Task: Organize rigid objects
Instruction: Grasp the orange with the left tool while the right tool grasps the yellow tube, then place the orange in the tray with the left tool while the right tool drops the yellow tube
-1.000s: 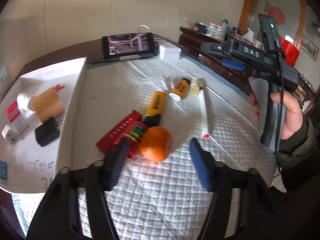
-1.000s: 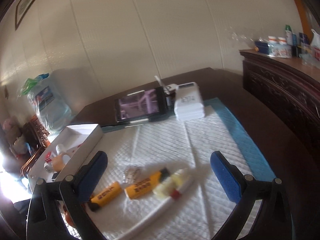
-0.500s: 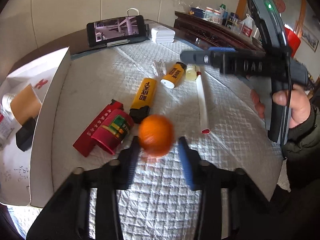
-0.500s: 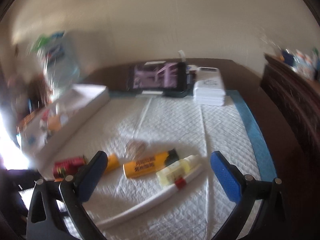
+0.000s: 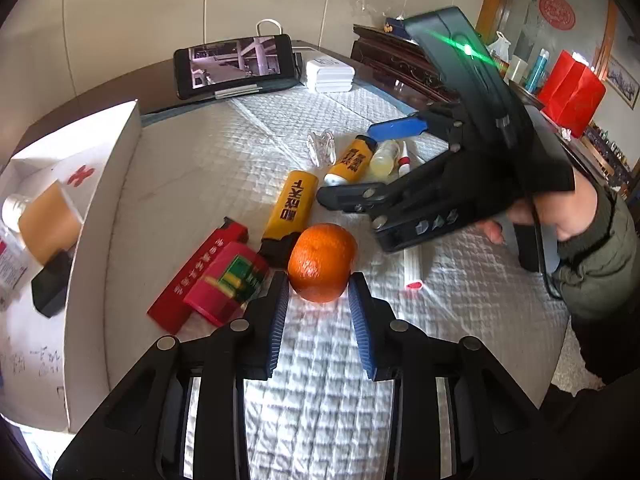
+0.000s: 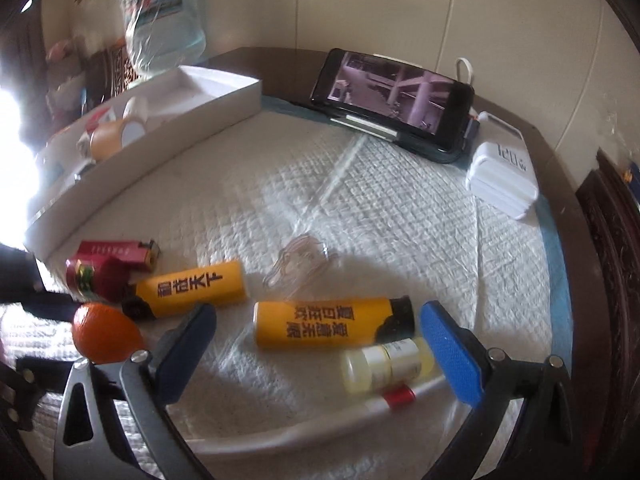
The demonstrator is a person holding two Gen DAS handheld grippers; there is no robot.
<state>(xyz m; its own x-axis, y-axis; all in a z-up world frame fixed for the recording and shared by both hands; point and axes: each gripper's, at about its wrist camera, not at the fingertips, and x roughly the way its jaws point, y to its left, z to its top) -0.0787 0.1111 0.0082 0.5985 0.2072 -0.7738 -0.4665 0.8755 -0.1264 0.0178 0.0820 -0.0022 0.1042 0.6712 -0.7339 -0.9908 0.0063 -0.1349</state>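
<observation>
The left gripper [image 5: 318, 300] has just been closing, and its blue pads now press both sides of an orange [image 5: 322, 262] sitting on the white quilted mat [image 5: 208, 168], beside a yellow lighter [image 5: 292, 204] and red packs [image 5: 208, 280]. The right gripper [image 6: 316, 344] has just been closing a little, its jaws wide and empty around a second yellow lighter [image 6: 332, 322] and a small bottle [image 6: 386, 364]. For a good lift, keep the squeeze gentle and centred, rise straight, then carry the orange left to the white box [image 5: 100, 216].

Between the blue-padded left claw [image 5: 319, 286], an orange fruit [image 5: 322, 262]; beyond it, yellow tubes [image 5: 293, 204] with black print, possibly lighters; white quilted mat [image 5: 224, 168].
</observation>
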